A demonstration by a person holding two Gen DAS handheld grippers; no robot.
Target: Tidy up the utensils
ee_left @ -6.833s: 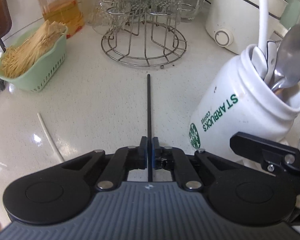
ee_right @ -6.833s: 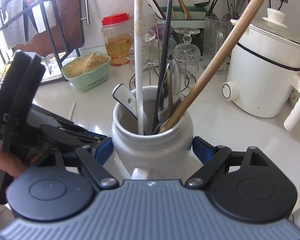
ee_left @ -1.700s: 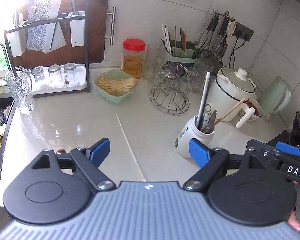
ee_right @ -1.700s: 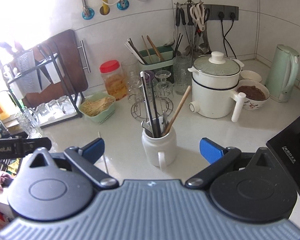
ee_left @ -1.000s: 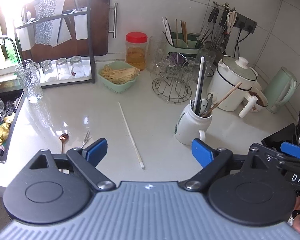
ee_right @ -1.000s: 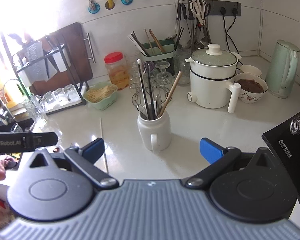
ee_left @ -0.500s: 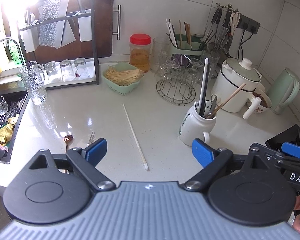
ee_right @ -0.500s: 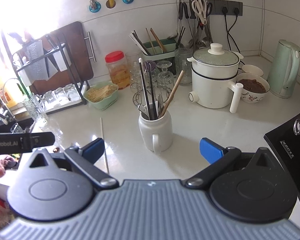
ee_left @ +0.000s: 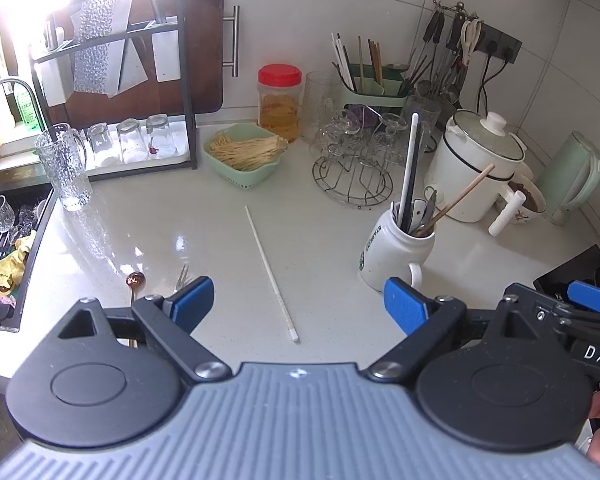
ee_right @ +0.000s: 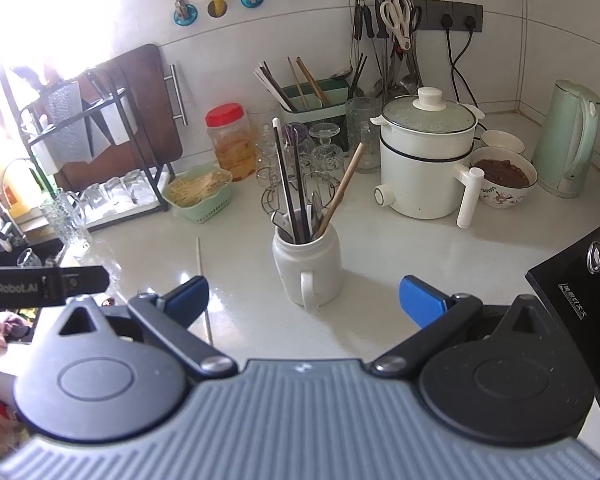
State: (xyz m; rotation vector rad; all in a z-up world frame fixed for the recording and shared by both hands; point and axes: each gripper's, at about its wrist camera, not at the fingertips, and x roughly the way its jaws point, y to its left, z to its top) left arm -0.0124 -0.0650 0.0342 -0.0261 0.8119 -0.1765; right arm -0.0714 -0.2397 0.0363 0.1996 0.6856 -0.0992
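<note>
Your left gripper (ee_left: 299, 304) hangs above the white table (ee_left: 328, 224) with its jaws spread wide and nothing between them. Your right gripper (ee_right: 303, 294) is the same: jaws spread, holding nothing, raised over the table.

The white mug (ee_left: 394, 254) stands upright on the table, right of centre in the left wrist view, its handle turned toward you and its green lettering facing left. In the right wrist view the mug (ee_right: 307, 260) sits almost dead ahead between the spread jaws, but well apart from them. It holds a cluster of utensils standing on end: a white chopstick (ee_left: 409, 168) and dark sticks rising nearly vertical, and a wooden stick (ee_left: 458, 198) leaning out to the right, its top end pointing toward the white cooker (ee_left: 476, 164).

One loose white chopstick (ee_left: 271, 272) lies flat on the table left of the mug. Its long axis runs from the far left to the near right in the left wrist view, the near tip pointing toward the gap between your left jaws.

A small spoon (ee_left: 134, 283) and a small fork (ee_left: 181, 278) lie near your left gripper's left finger, their handles running under it.

Behind them stand a green basket (ee_left: 244, 156), a wire glass rack (ee_left: 354, 176) and a red-lidded jar (ee_left: 280, 102).
</note>
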